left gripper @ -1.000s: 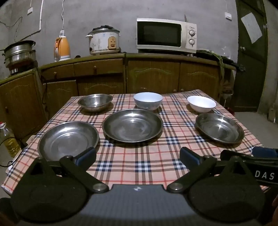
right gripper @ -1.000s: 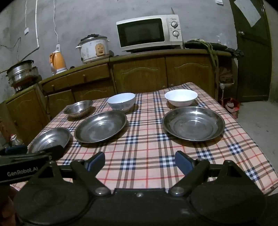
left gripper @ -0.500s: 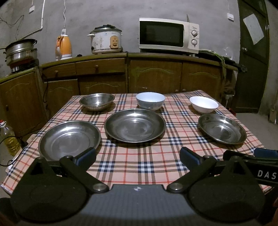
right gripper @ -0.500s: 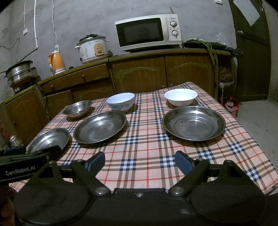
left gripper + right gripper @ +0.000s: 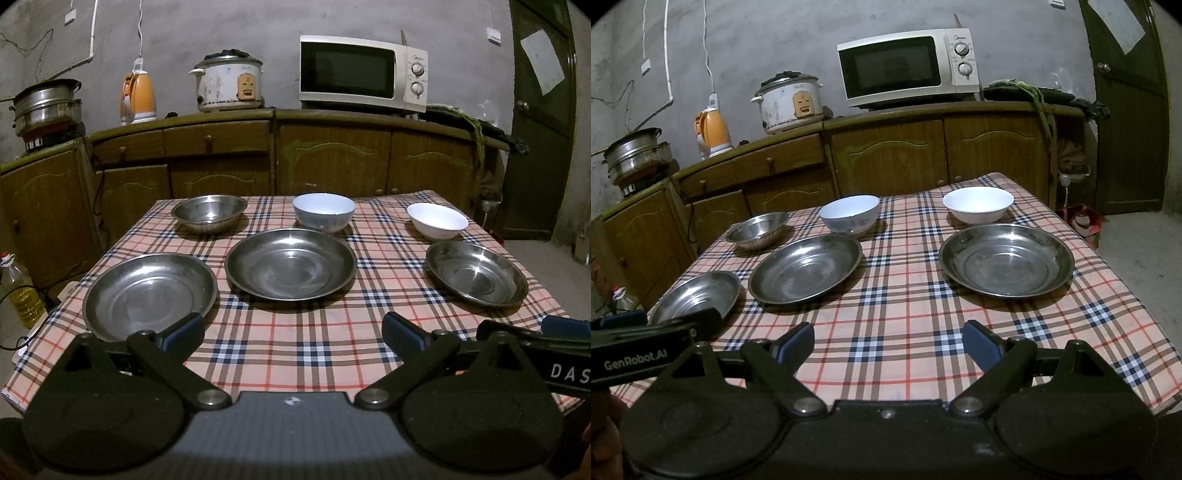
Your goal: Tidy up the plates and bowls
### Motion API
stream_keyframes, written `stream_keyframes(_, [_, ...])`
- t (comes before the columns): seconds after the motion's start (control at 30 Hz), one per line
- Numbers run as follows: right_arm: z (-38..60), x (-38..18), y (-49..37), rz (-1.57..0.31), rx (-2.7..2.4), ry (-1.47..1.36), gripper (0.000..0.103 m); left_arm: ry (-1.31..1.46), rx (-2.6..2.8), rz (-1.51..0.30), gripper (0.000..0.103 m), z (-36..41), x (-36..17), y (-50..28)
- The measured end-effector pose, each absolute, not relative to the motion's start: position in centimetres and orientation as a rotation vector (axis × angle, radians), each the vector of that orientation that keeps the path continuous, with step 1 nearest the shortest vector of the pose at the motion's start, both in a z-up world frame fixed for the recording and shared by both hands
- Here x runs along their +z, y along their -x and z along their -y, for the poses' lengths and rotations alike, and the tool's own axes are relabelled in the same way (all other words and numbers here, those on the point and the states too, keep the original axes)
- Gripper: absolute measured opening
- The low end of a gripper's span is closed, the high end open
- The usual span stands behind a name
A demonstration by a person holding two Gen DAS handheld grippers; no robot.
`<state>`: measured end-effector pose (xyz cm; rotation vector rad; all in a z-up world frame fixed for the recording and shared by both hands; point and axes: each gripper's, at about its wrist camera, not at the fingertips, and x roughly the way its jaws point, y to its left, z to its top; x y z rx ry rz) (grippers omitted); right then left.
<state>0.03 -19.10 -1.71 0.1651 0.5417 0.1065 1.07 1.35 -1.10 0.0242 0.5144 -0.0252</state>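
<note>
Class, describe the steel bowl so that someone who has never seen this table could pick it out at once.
Start at the checked table, set with three wide steel plates in front and three bowls behind. The steel bowl is in the back row at the left end, behind the left plate. It is the only metal bowl; the other two bowls are white.

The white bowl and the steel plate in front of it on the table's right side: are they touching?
Apart. The right wrist view shows a strip of checked cloth between the white bowl and the steel plate.
</note>
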Motion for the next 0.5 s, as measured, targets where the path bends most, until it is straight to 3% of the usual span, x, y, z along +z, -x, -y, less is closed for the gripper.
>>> stream_keyframes(0.5, [18.6, -2.4, -1.0, -0.567, 0.108, -0.155, 0.103, -0.004, -0.015, -0.544, 0.103, -2.2, -2.0, -2.1])
